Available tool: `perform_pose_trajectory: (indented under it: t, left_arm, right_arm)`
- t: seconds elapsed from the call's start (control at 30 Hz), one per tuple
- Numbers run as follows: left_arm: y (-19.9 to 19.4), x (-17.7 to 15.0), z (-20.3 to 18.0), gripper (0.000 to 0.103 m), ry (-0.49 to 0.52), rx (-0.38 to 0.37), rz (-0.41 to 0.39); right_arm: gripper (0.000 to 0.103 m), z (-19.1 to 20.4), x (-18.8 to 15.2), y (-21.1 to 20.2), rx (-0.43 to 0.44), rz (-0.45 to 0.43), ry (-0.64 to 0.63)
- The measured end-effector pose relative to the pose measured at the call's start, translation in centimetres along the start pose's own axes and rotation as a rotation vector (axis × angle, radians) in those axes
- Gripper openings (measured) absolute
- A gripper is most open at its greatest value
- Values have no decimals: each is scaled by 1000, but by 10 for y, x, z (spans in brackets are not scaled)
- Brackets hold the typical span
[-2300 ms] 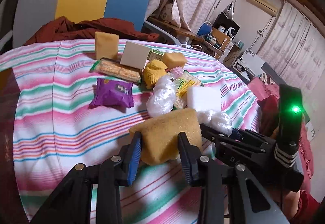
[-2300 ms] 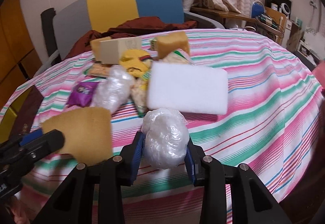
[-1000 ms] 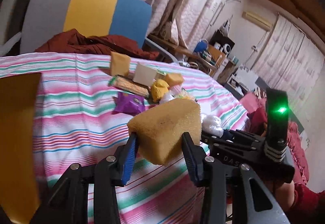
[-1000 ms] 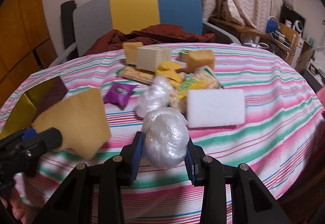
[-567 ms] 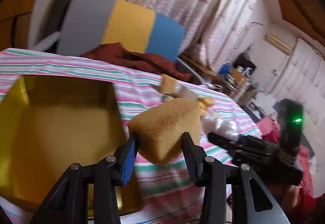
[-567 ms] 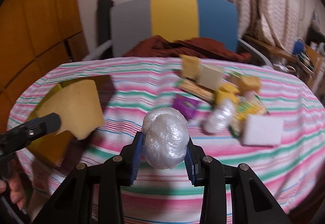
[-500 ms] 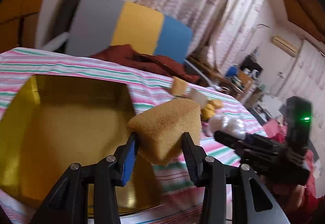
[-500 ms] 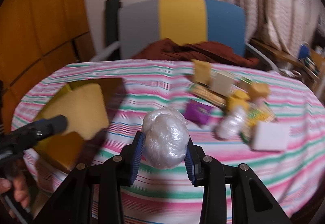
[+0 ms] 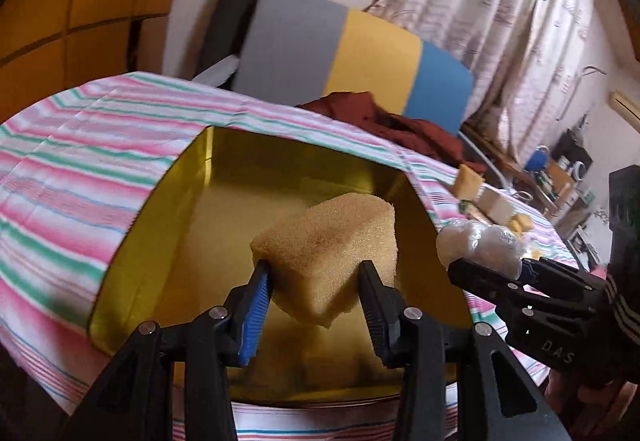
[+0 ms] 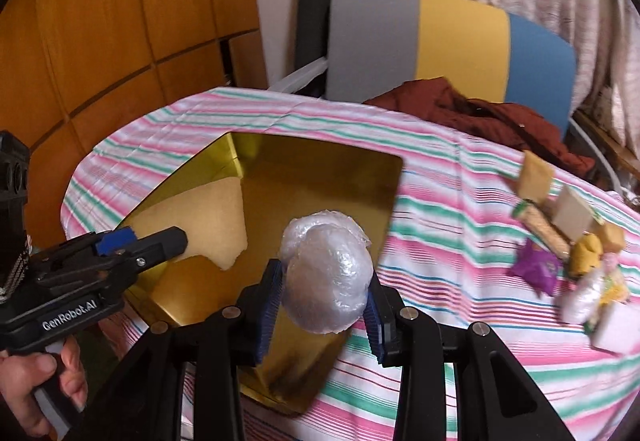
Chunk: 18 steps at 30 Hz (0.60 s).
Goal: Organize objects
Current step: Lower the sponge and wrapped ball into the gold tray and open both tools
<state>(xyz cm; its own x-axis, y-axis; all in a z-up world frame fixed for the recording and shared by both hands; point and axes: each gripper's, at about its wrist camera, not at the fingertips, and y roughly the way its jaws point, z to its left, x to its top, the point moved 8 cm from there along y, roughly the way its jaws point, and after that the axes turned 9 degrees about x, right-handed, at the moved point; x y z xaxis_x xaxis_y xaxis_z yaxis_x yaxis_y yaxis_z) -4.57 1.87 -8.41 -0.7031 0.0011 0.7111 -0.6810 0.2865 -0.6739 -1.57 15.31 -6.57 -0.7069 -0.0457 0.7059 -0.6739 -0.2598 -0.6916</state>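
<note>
My left gripper point(image 9: 312, 297) is shut on a yellow-brown sponge point(image 9: 328, 241) and holds it above the inside of an open gold box point(image 9: 168, 209). The sponge also shows in the right wrist view point(image 10: 208, 225), over the box point(image 10: 320, 177). My right gripper point(image 10: 322, 297) is shut on a clear plastic bundle point(image 10: 326, 277), held above the box's near right side. The bundle also shows in the left wrist view point(image 9: 480, 245).
The box sits on a round table with a pink-green striped cloth point(image 10: 460, 201). A pile of sponges, snack packets and a white foam block point(image 10: 576, 261) lies at the right. A grey-yellow-blue chair point(image 10: 440, 53) with a dark red cloth stands behind.
Both grippers swung left from the pile to the gold box, carrying the sponge and the plastic bundle. The box now fills the middle of both views.
</note>
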Motion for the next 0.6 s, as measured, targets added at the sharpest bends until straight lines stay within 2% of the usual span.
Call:
perform_pose_trajectory:
  t: [0.17,0.2,0.27,0.3,0.6]
  left_arm:
    - [7,-6,17,45,-4,62,25]
    - [8,-7,19,45,-7,70,29]
    - [9,-8,25,46,-20,86,35]
    - [11,-8,27,47,-28,99,40]
    - [8,-4,44,52,-62,193,18]
  right_arm:
    - [41,12,1,25,27,35,-4]
    - [44,15,2,29,37,42,-5]
    - [65,18,2,33,37,40,-3]
    - [67,19,3,33,47,33,2]
    - [71,7,1,22,61,-3,56]
